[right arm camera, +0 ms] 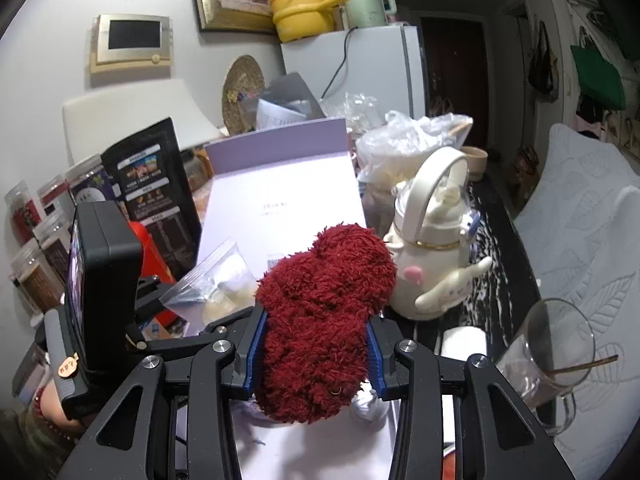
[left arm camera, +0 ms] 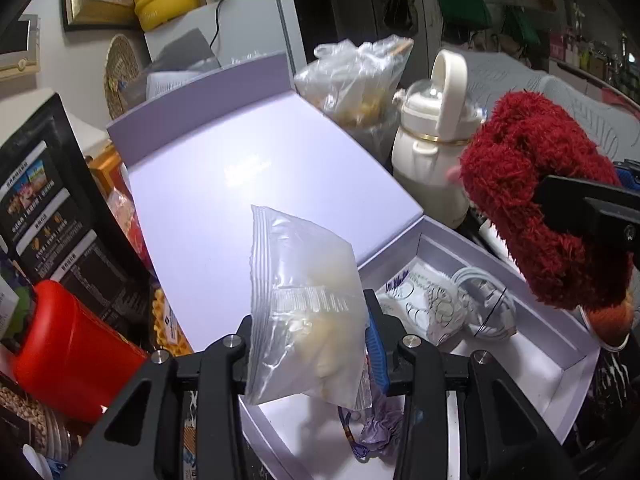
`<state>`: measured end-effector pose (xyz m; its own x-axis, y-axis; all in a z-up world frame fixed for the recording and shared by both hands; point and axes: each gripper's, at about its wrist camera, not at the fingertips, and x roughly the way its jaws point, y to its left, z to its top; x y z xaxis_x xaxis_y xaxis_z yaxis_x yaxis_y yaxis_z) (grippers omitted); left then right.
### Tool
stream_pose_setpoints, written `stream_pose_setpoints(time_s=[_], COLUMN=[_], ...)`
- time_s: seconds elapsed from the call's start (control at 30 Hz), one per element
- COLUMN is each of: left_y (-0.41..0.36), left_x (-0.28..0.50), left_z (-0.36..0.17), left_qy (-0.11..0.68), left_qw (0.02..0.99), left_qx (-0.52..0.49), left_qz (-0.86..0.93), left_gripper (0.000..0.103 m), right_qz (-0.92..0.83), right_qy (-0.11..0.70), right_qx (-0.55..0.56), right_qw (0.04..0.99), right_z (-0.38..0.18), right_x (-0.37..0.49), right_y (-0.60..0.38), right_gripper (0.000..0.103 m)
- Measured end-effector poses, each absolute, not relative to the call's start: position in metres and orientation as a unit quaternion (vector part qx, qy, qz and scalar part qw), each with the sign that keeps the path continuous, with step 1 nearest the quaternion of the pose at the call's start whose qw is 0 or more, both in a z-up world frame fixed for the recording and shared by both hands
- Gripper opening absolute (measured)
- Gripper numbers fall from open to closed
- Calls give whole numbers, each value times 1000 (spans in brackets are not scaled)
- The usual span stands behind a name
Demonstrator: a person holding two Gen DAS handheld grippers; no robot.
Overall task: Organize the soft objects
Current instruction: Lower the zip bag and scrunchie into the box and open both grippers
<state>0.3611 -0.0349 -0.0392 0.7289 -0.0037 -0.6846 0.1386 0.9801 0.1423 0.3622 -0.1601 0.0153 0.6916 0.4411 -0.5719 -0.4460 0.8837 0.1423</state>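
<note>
Lowering the clear zip-top plastic bag of pale soft pieces (left arm camera: 304, 312), clamped in the left tool (left arm camera: 308, 340), and the shaggy dark-red plush (right arm camera: 320, 320), clamped in the right tool (right arm camera: 316, 356), over the open white box (left arm camera: 560, 344) calls for gentle release into bare spots.

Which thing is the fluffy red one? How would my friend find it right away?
Start at the big open lilac box leaning up in the middle of the crowded table. Just in front of it, the right gripper has its jaws closed on a shaggy red plush. It sits beside a smooth cream kettle-shaped bottle, and it is the only fuzzy, dark red thing there.
</note>
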Motion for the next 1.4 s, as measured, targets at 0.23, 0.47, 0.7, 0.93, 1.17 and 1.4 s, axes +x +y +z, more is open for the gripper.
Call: stream_pose_setpoints(time_s=[0.23, 0.47, 0.7, 0.93, 1.17, 1.4], left_y=[-37, -42, -40, -37, -37, -26], left_x=[369, 376, 387, 391, 393, 394], left_z=[-58, -74, -86, -90, -88, -78], left_qy=[404, 439, 481, 494, 499, 499], left_qw=[909, 891, 871, 865, 862, 863], left_qx=[99, 111, 96, 86, 80, 74], left_qz=[-32, -25, -27, -23, -24, -3], left_gripper=[38, 39, 41, 42, 42, 80], right_qz=[232, 220, 218, 217, 214, 202], right_qy=[331, 347, 370, 406, 425, 432], right_qx=[-9, -25, -32, -15, -3, -12], right_qw=[915, 911, 902, 888, 879, 879], right_z=[1, -14, -30, -43, -52, -52], right_x=[373, 380, 388, 398, 404, 402], right_y=[-158, -153, -149, -153, -154, -154], right_gripper=[41, 41, 43, 51, 59, 67])
